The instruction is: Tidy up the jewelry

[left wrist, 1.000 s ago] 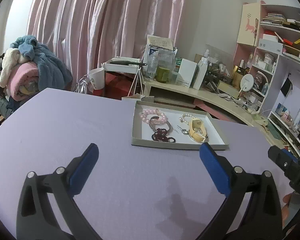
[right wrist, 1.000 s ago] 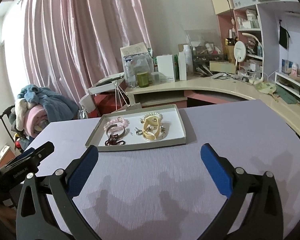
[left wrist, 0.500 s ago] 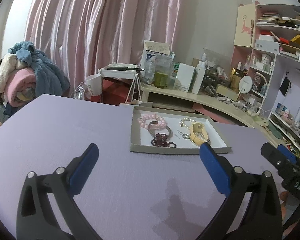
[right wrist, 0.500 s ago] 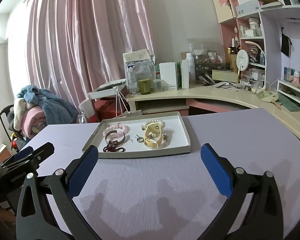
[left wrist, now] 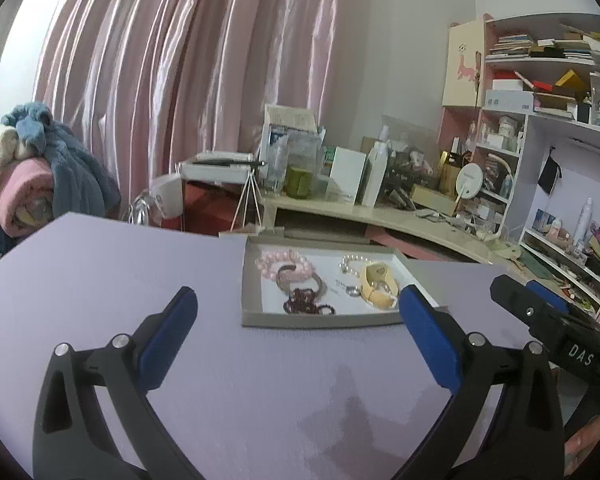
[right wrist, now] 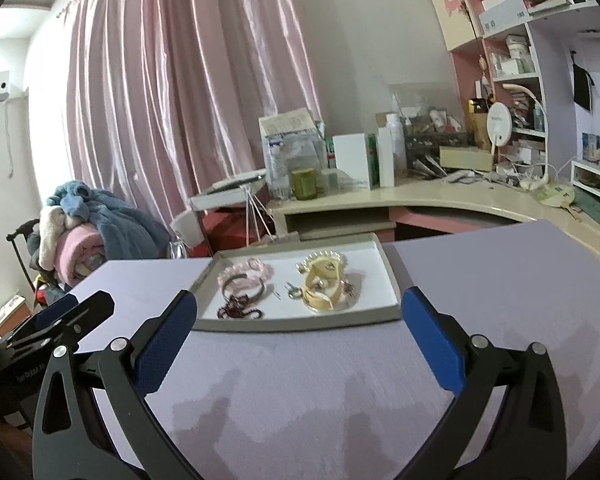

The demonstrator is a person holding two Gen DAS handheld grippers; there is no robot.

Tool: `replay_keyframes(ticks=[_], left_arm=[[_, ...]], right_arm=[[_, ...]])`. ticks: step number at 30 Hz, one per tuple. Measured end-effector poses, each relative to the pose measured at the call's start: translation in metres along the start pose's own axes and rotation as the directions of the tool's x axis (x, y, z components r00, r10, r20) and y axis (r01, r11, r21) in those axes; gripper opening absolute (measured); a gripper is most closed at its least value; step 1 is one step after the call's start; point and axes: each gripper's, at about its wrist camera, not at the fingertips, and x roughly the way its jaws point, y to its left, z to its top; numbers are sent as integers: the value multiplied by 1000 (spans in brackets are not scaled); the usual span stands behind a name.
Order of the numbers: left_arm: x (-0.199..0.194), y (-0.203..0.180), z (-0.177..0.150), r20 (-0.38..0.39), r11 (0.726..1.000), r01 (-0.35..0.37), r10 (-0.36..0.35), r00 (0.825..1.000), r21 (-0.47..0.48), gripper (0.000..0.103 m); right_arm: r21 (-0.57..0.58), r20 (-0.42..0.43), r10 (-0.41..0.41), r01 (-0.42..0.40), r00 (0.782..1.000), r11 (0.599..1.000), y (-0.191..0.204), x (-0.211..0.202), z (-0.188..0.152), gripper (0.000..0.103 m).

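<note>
A shallow grey tray (left wrist: 320, 322) (right wrist: 300, 323) with a white floor lies on the purple table. It holds a pink bead bracelet (left wrist: 286, 266) (right wrist: 244, 271), a dark red bead bracelet (left wrist: 306, 304) (right wrist: 238, 312), a yellow bangle (left wrist: 376, 286) (right wrist: 322, 288), a pearl strand (left wrist: 350, 260) and a small ring (left wrist: 353, 291). My left gripper (left wrist: 298, 314) is open and empty, just short of the tray. My right gripper (right wrist: 300, 312) is open and empty, at the tray's near edge.
The purple table (left wrist: 100, 272) (right wrist: 520, 280) spreads around the tray. A cluttered beige desk (left wrist: 380, 212) and pink shelves (left wrist: 540, 128) stand behind it. A pile of blankets (left wrist: 32, 184) sits at far left. The other gripper shows at each view's edge (left wrist: 552, 332) (right wrist: 60, 320).
Both grippers have dropped lower and tilted up, so the tray sits lower and closer in each view. Jaws stay open. The jewelry has not moved.
</note>
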Motion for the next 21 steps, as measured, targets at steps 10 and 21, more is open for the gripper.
replay_keyframes(ticks=[10, 21], left_arm=[[1, -2, -3, 3, 1000, 10, -10, 1000, 7, 101], [7, -5, -14, -26, 1000, -15, 16, 1000, 23, 101]], right_arm=[[26, -9, 23, -22, 1000, 999, -3, 2, -1, 102], [-4, -34, -29, 29, 999, 1000, -1, 5, -8, 102]])
